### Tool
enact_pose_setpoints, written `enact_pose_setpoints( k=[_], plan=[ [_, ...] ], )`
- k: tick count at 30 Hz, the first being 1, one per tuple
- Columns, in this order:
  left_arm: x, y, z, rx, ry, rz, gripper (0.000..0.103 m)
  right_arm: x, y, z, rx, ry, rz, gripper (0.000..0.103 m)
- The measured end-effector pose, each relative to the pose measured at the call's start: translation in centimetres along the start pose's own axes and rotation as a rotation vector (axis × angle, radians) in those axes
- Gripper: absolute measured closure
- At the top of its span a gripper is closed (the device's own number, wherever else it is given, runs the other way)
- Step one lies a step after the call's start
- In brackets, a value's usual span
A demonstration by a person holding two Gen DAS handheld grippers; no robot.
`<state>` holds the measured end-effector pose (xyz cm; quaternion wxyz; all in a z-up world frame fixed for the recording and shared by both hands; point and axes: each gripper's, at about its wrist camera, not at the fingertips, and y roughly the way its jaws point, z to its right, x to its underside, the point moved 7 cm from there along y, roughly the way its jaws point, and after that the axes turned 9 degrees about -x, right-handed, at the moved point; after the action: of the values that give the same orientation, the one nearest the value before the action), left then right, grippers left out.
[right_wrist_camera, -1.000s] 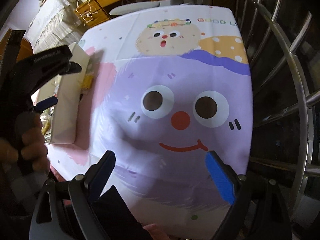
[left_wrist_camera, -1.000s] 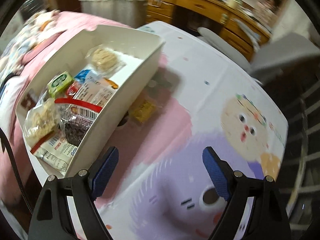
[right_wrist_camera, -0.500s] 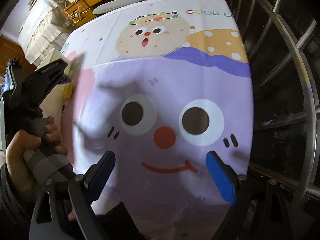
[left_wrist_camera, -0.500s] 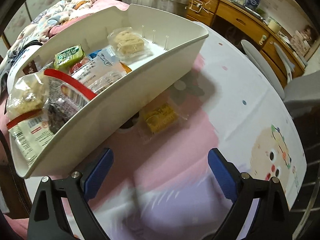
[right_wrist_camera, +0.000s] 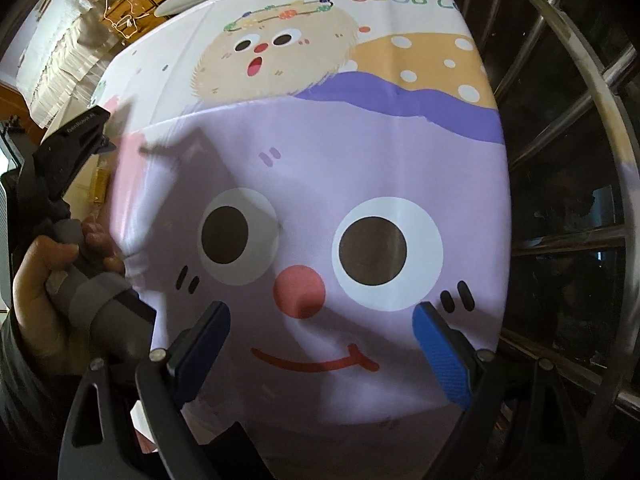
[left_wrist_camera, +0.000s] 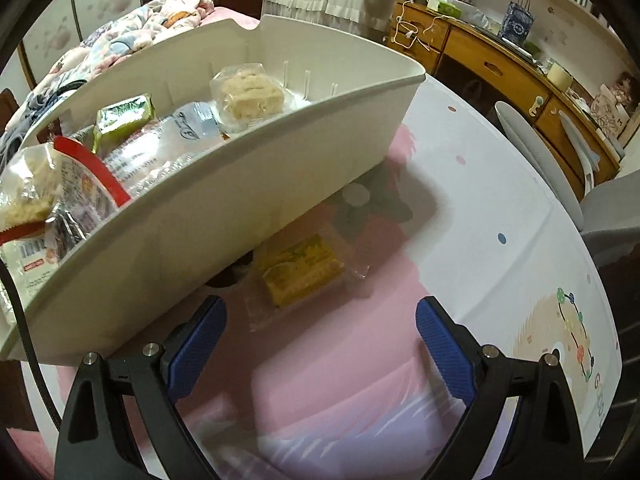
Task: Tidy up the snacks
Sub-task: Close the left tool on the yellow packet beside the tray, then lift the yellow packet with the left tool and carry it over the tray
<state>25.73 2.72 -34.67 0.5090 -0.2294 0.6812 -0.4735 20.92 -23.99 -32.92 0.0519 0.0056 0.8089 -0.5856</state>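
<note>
In the left wrist view a white bin holds several wrapped snacks, among them a green packet and a pale rice cake. A yellow snack packet lies on the pink part of the tablecloth, beside the bin's near wall. My left gripper hovers just short of that packet, open and with nothing in it. My right gripper points down over the purple cartoon face on the cloth, open and holding nothing. A hand grips the left tool at the right wrist view's left edge.
The cartoon tablecloth covers the table. A metal railing runs along its right side. Beyond the table stand a wooden desk, a grey chair and a bed with blankets.
The left gripper has sunk and closed in on the bin and the yellow packet, and its jaws stand a little wider. The right gripper has dropped nearer the cloth.
</note>
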Motion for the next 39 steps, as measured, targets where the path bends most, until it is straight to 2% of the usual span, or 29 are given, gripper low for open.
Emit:
enact_pose_setpoints(
  k=[13,21,24,29,32,36,39],
  plan=[
    [-0.9,2.4,-0.4,-0.072,-0.043,0.030,0.008,0.6,1.0,0.4,0.010,-0.005,-0.033,0.009],
    [-1.2,2.6,0.2,-0.088,-0.023,0.040,0.008,0.8,0.5,0.6,0.025,-0.005,-0.025,0.009],
    [-1.1,2.7,0.4,-0.090,-0.002,0.049,0.014,0.7,0.0,0.6,0.029,-0.012,-0.018,0.009],
    [-1.4,2.3,0.2,-0.067,0.026,0.092,0.039,0.2,-0.9,0.2,0.041,-0.013,0.015,0.009],
    [-1.7,2.4,0.1,-0.047,0.053,0.092,0.047,0.0,-1.5,0.4,0.054,-0.010,0.025,0.009],
    [-1.9,2.4,0.1,-0.032,0.098,0.083,0.050,-0.5,-2.4,0.7,0.093,-0.028,0.052,0.009],
    [-1.9,2.2,0.2,-0.033,0.133,0.081,0.051,-0.9,-2.6,1.0,0.151,-0.044,0.041,0.009]
  ],
)
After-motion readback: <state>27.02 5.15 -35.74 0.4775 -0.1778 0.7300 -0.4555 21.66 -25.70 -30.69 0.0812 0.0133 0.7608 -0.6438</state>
